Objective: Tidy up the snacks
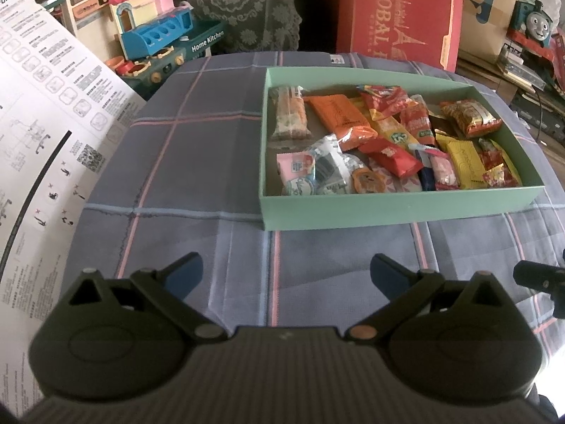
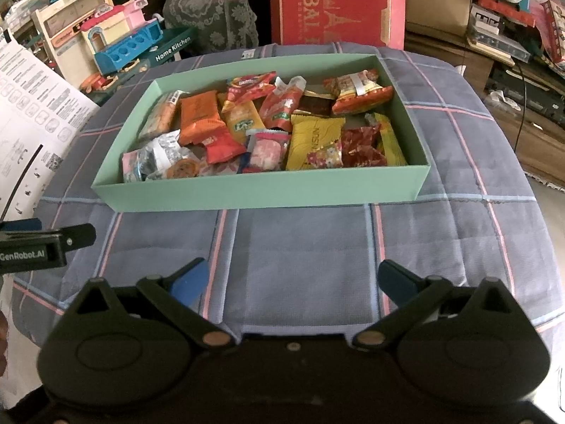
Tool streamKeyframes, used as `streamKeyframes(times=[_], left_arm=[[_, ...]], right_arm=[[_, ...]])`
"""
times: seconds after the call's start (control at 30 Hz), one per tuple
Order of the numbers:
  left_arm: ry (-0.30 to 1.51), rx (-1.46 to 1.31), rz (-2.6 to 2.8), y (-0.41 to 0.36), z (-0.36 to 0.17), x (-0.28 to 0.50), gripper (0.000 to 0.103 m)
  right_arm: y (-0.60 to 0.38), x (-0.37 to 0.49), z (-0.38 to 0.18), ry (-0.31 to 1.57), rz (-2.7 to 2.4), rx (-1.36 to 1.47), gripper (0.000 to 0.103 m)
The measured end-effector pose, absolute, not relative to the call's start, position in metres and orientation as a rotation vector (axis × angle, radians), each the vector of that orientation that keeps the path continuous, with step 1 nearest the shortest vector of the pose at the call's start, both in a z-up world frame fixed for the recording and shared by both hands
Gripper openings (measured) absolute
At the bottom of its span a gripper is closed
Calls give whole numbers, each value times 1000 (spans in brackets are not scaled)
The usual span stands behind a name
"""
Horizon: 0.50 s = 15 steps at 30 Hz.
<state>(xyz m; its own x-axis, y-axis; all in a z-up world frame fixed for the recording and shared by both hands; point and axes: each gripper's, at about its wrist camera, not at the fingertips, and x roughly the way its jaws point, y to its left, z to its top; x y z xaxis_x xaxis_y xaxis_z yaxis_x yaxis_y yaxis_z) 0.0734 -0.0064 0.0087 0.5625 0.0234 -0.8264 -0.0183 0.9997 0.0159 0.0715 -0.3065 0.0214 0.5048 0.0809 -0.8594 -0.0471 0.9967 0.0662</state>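
A mint-green box (image 1: 388, 208) (image 2: 247, 194) sits on the checked blue-grey cloth and holds several wrapped snacks, among them an orange packet (image 1: 340, 116) (image 2: 199, 116), a yellow packet (image 1: 462, 164) (image 2: 314, 137) and a red packet (image 1: 390, 157) (image 2: 224, 150). My left gripper (image 1: 286, 272) is open and empty, hovering over the cloth in front of the box's near left corner. My right gripper (image 2: 293, 281) is open and empty, in front of the box's near wall. The left gripper's side also shows at the left of the right wrist view (image 2: 42, 243).
A white printed instruction sheet (image 1: 46, 134) (image 2: 31, 120) lies at the left edge. Toy kitchen sets (image 1: 155, 31) (image 2: 120, 46) stand at the back left. A red box (image 1: 399, 14) (image 2: 335, 3) stands behind the green box. A toy train (image 1: 536, 24) sits at the back right.
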Motion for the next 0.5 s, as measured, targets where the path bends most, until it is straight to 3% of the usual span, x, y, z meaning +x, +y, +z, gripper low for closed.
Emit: streamKeyframes(times=[0.5], left_arm=[[973, -8, 16, -5, 9, 73, 103]], right_arm=[[-301, 71, 23, 1031, 70, 26, 103]])
